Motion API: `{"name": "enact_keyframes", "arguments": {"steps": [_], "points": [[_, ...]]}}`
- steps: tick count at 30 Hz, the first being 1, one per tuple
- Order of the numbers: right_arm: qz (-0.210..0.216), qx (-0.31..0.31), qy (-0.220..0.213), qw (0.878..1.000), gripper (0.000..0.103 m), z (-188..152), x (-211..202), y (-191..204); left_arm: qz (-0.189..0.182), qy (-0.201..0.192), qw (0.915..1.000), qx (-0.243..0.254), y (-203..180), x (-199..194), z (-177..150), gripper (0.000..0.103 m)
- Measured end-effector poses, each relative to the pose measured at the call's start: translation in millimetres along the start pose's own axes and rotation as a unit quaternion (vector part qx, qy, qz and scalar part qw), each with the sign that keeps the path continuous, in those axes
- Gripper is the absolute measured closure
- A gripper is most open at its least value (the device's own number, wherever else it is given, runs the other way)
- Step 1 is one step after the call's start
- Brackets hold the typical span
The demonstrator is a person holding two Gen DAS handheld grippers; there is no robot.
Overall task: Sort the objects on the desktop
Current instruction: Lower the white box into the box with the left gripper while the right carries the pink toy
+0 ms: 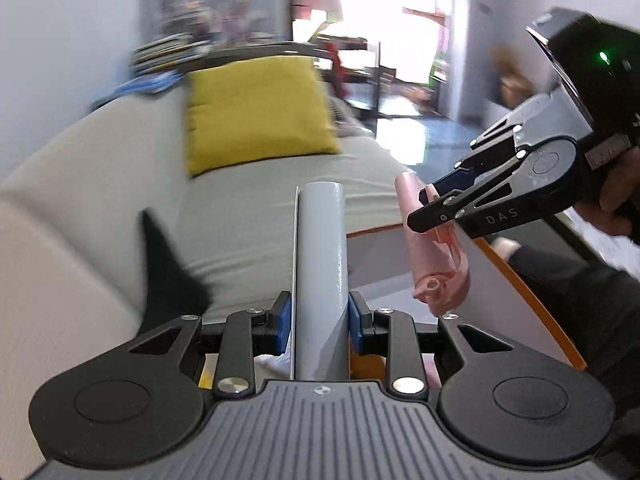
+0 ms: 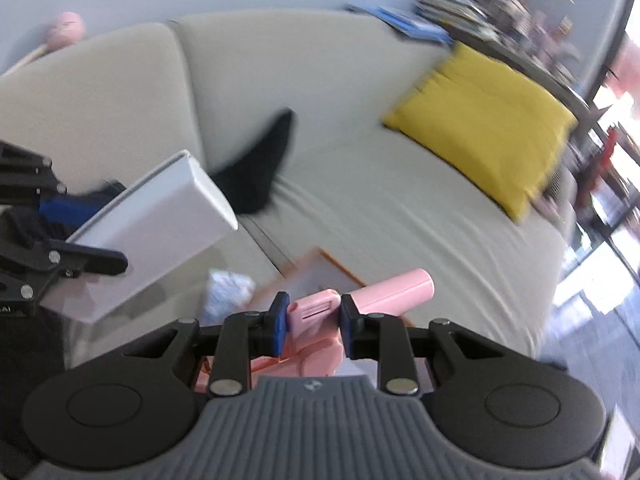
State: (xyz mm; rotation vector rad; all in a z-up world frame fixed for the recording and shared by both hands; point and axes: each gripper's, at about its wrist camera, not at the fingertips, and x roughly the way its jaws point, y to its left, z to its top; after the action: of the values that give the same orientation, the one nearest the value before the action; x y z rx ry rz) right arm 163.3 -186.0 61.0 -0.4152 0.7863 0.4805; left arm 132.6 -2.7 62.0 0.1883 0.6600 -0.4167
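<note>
My left gripper (image 1: 320, 320) is shut on a flat white box (image 1: 320, 264), seen edge-on here and sticking out forward between the blue pads. The right wrist view shows the same box (image 2: 152, 232) broadside at the left, tilted up, in the left gripper (image 2: 90, 232). My right gripper (image 2: 314, 320) is shut on a pink plastic stapler-like object (image 2: 392, 290), whose long body points to the right. In the left wrist view the right gripper (image 1: 434, 204) comes in from the right and the pink object (image 1: 440, 276) hangs below its fingers. Both are held in the air over a table edge.
A light sofa (image 2: 360, 184) fills the background, with a yellow cushion (image 2: 488, 128) and a black sock (image 2: 260, 168) on it. Below lies a white table with an orange rim (image 1: 532, 304) and a patterned packet (image 2: 228, 292). A hand (image 1: 616, 196) holds the right gripper.
</note>
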Motion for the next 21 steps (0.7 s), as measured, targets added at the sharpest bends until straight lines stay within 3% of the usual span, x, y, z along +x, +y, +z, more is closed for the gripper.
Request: {"name": "enact_keyframes", "arguments": {"steps": [5, 10, 15, 21], "points": [[-0.041, 0.036, 0.011, 0.998, 0.075, -30.0, -14.5, -31.6, -0.042, 0.015, 0.9947, 0.092, -33.6, 41.1, 18.6, 0.070], [-0.077, 0.064, 0.025, 0.995, 0.075, -46.8, -18.8, -60.9, -0.052, 0.047, 0.9790, 0.191, -71.7, 83.5, 31.3, 0.070], [-0.082, 0.082, 0.043, 0.992, 0.075, -54.7, -3.6, -79.1, -0.051, 0.058, 0.9463, 0.314, -105.0, 126.2, 22.9, 0.070], [-0.088, 0.078, 0.055, 0.992, 0.075, -53.0, 9.8, -92.3, -0.030, 0.055, 0.9001, 0.431, -127.8, 169.2, 1.9, 0.070]]}}
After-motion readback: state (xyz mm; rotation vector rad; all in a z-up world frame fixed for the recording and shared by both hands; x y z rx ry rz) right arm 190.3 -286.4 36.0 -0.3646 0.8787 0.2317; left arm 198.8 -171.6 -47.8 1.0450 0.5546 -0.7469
